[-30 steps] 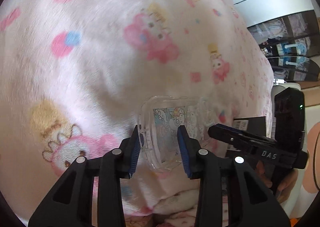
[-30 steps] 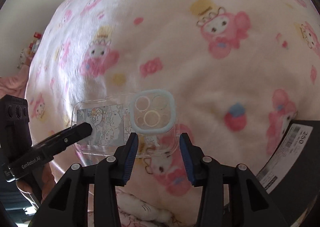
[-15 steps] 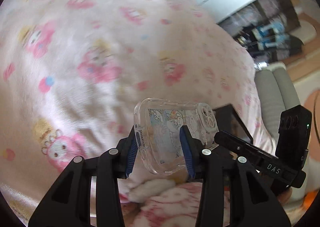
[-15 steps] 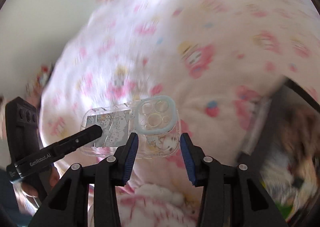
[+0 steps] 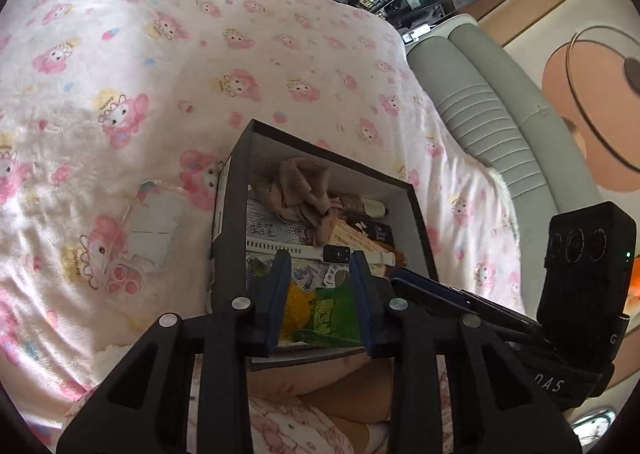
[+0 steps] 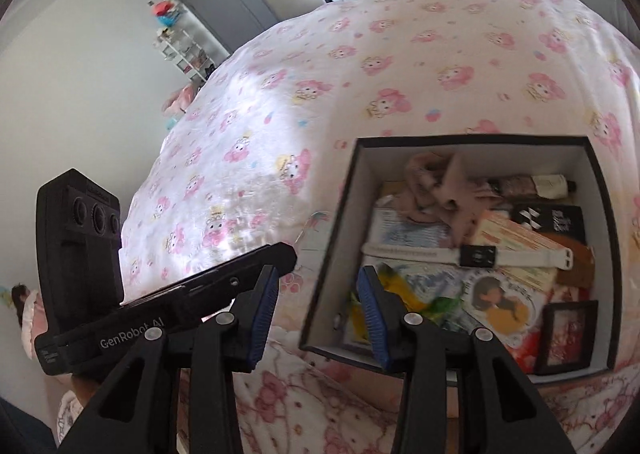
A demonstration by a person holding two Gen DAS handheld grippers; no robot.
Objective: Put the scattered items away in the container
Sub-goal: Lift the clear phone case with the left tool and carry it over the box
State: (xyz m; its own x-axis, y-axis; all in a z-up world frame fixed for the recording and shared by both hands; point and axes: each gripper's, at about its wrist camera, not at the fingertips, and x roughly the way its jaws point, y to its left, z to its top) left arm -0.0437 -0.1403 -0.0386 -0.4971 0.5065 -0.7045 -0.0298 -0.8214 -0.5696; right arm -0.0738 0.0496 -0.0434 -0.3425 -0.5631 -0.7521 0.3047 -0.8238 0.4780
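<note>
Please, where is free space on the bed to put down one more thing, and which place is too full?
The pink blanket is bare beyond the far wall of the black box. Left of the box lies the clear phone case, so that strip is tight. Inside the box, the white watch, cloth and packets crowd the floor.

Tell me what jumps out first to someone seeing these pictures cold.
The black-rimmed box on the bed, crammed with odds and ends: a white smartwatch lies across the middle, crumpled beige cloth at the back. All around spreads the pink cartoon-print blanket, with a clear phone case lying outside the box's left wall. Both the left gripper and right gripper hang open and empty.
</note>
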